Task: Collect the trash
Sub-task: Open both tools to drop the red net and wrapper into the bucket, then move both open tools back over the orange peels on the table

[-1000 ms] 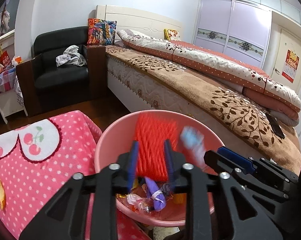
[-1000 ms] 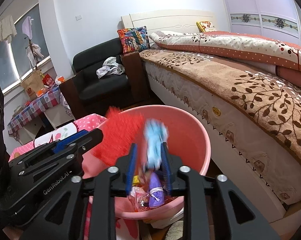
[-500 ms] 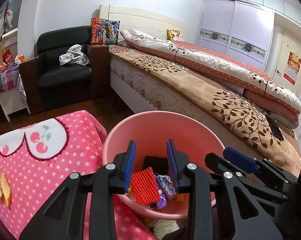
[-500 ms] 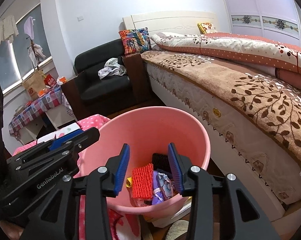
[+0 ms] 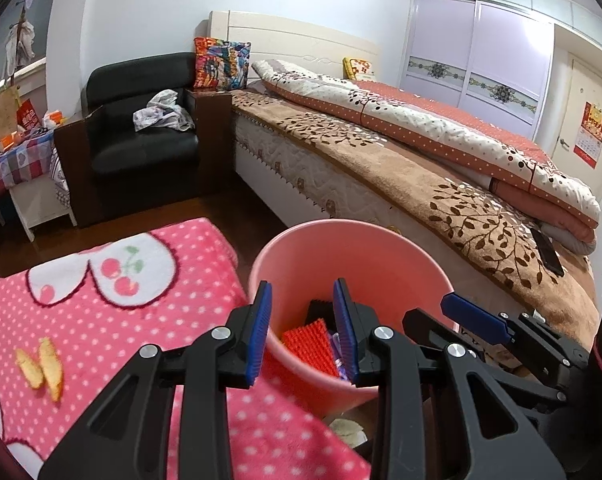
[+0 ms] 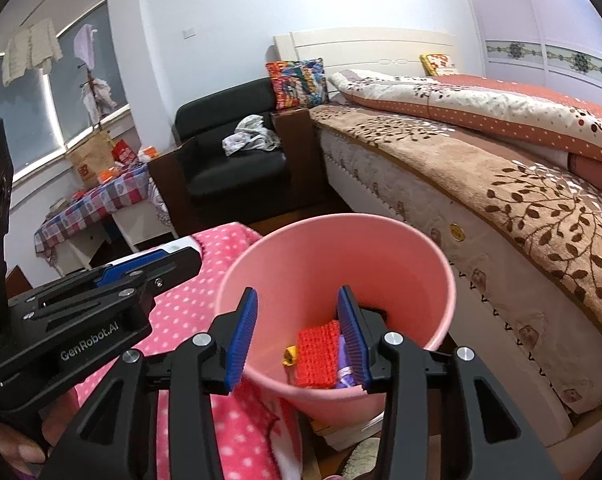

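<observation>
Already some rubbish is seen inside the pink bucket (image 5: 301, 256): a red mesh pad (image 5: 311, 340), a purple wrapper (image 6: 345, 372), a yellow scrap (image 6: 290, 356) and something black behind them, all lying just beyond the tips of both tongs. The left tongs (image 5: 303, 334) are held wide apart and nothing is gripped between them. The right tongs (image 6: 297, 334) are likewise spread and empty, poised over the bucket's near rim. Left of the left tongs, two pale orange peel pieces (image 5: 41, 364) are seen on the pink dotted blanket (image 5: 149, 320), well apart from the bucket. By that showing, the collecting is judged partly done, with those pieces left to be gathered.
</observation>
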